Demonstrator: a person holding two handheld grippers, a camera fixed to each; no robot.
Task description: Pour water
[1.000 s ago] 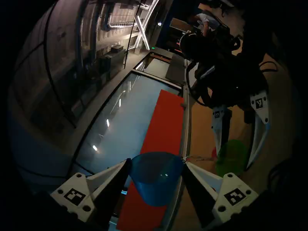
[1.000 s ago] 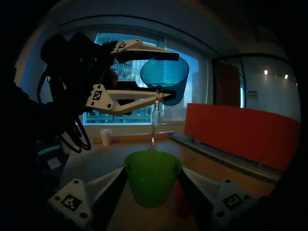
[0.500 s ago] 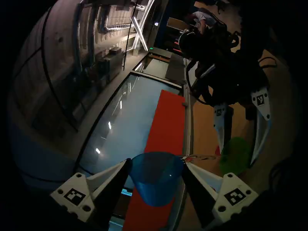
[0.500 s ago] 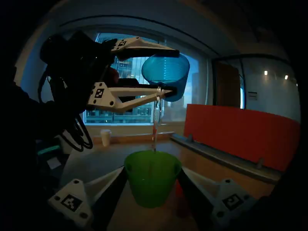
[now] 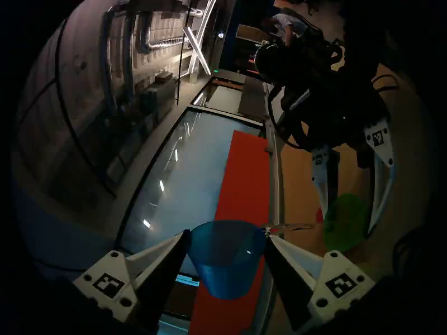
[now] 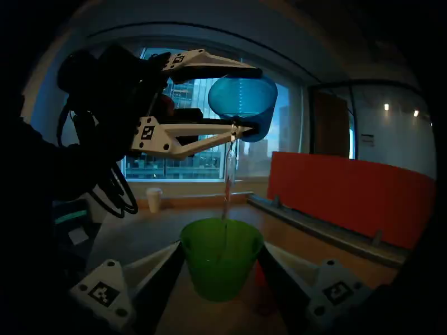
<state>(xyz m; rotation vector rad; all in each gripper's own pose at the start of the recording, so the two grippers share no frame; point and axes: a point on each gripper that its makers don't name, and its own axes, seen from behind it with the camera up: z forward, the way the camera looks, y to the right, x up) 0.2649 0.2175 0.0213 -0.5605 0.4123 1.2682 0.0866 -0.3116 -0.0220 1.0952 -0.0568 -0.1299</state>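
Note:
My left gripper (image 5: 226, 254) is shut on a translucent blue cup (image 5: 226, 262), held tipped on its side. In the right gripper view that left gripper (image 6: 246, 97) and the blue cup (image 6: 243, 106) hang high above the green cup. A thin stream of water (image 6: 228, 178) falls from the blue cup's rim into the green cup (image 6: 220, 262). My right gripper (image 6: 220, 257) is shut on this green cup, which stands upright. In the left gripper view the right gripper (image 5: 349, 218) holds the green cup (image 5: 345, 221) at the right.
A wooden tabletop (image 6: 313, 245) lies under the cups. A red panel (image 6: 352, 190) runs along its right side behind a metal rail (image 6: 318, 226). A white paper cup (image 6: 152, 199) stands on the sill by the window (image 6: 184, 145). Black cables (image 6: 114, 192) hang at the left.
The left gripper has risen slightly and the blue cup is tipped a little further. Water keeps streaming into the green cup. The right gripper holds still.

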